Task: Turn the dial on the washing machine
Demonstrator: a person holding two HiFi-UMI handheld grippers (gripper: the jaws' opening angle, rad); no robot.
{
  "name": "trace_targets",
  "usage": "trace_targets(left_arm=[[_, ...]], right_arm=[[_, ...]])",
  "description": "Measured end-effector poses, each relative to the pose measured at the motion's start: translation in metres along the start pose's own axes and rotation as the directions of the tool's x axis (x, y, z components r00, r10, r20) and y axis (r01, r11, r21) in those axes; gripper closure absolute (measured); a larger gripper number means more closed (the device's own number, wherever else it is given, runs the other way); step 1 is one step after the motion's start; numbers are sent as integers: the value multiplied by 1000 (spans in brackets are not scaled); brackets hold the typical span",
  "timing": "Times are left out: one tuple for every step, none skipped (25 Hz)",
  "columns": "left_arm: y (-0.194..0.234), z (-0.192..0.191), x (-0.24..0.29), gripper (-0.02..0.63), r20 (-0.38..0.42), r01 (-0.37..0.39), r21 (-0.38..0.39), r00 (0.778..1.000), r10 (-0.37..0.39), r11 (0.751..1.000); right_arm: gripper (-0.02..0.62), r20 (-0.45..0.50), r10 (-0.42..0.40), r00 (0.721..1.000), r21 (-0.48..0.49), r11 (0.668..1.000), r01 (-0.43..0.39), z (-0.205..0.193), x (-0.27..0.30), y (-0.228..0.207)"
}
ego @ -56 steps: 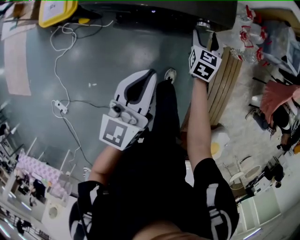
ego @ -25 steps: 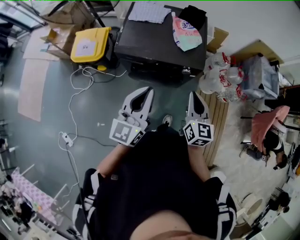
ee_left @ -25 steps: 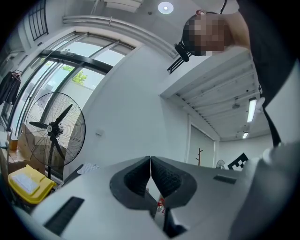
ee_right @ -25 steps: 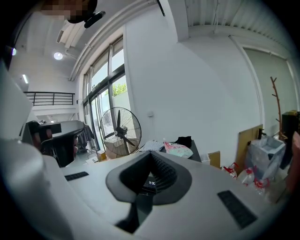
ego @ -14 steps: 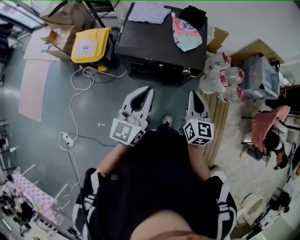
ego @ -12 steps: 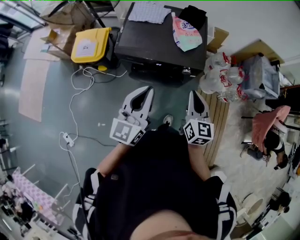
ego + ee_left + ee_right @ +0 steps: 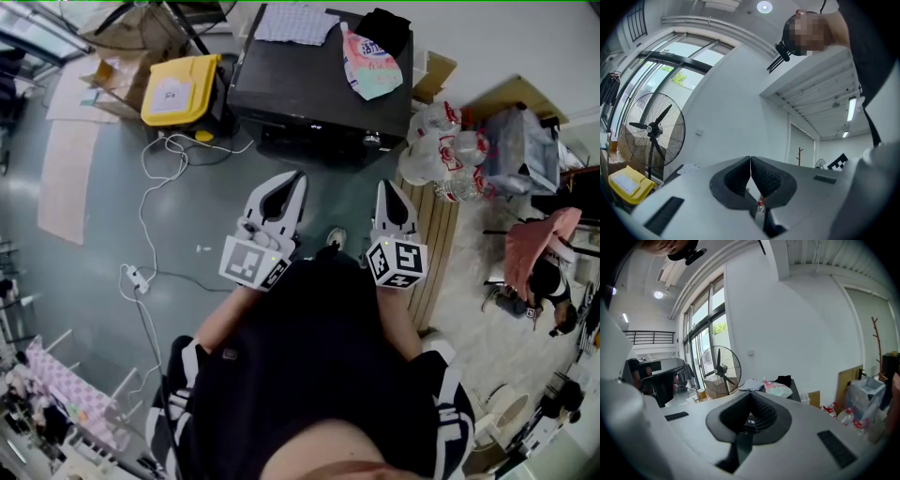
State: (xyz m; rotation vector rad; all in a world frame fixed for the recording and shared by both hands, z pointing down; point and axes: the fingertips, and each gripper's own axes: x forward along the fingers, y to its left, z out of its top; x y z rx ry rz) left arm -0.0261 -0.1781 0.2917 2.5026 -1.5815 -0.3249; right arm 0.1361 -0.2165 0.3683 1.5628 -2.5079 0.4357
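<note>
The left gripper (image 7: 296,178) and the right gripper (image 7: 388,186) are both clenched on nothing, held side by side before the person's torso. The dark washing machine (image 7: 319,80) stands ahead, apart from both.

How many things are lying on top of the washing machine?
3 on the washing machine: a checked sheet back left, a black cloth back right, a pink-and-green pouch beside the cloth. None seems hidden.
</note>
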Motion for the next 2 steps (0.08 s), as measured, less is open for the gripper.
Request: trace_targets(left_arm=[[0,0,0,584,1,0,-1,1000,0,1000],[-1,0,0,583,2,0,-1,1000,0,1000]], right_arm=[[571,-1,0,1000,-1,1000,0,0,0,0],[571,-1,0,1000,-2,1000,0,-1,-1,-1]])
